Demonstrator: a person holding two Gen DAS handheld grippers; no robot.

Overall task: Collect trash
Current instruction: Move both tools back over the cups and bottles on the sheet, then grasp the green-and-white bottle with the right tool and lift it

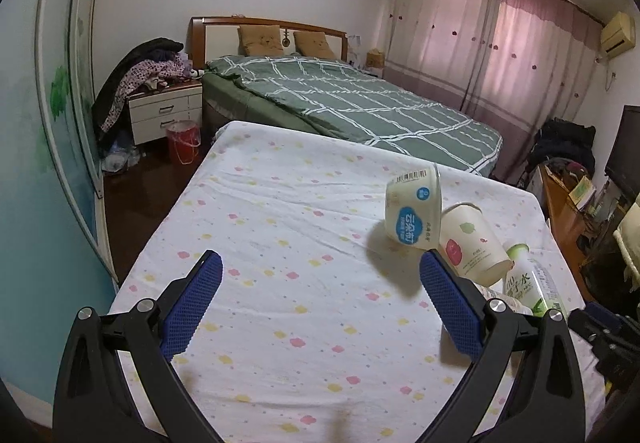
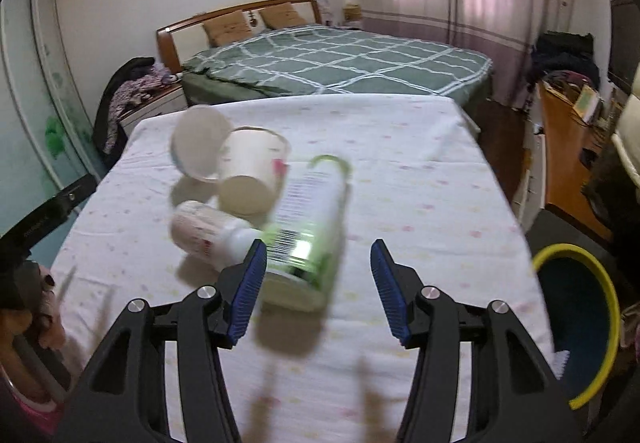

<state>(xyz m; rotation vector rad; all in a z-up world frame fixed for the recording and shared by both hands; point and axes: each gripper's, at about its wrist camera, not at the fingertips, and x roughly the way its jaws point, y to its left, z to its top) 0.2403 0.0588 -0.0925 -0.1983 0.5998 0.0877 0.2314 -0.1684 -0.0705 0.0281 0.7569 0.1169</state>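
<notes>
Several empties lie on the flowered white cloth of the table (image 1: pixel 280 203): a yogurt cup (image 1: pixel 414 209) with a blue label, a paper cup (image 1: pixel 474 243) on its side, and a green-labelled bottle (image 1: pixel 532 283) at the right edge. My left gripper (image 1: pixel 320 257) is open wide over bare cloth, left of the cups. In the right wrist view the green bottle (image 2: pixel 312 219) lies with its base between the fingers of my right gripper (image 2: pixel 319 245). It is close to the left pad and apart from the right one. A small pink-labelled bottle (image 2: pixel 208 233), the paper cup (image 2: pixel 250 173) and the yogurt cup (image 2: pixel 200 147) lie behind it to the left.
A dark bin with a yellow rim (image 2: pixel 576 323) stands by the table's right side. A green-quilted bed (image 1: pixel 352 103) lies beyond the table, with a nightstand (image 1: pixel 166 113) and red bucket (image 1: pixel 184 141) to its left. A person's hand (image 2: pixel 44 307) shows at the lower left.
</notes>
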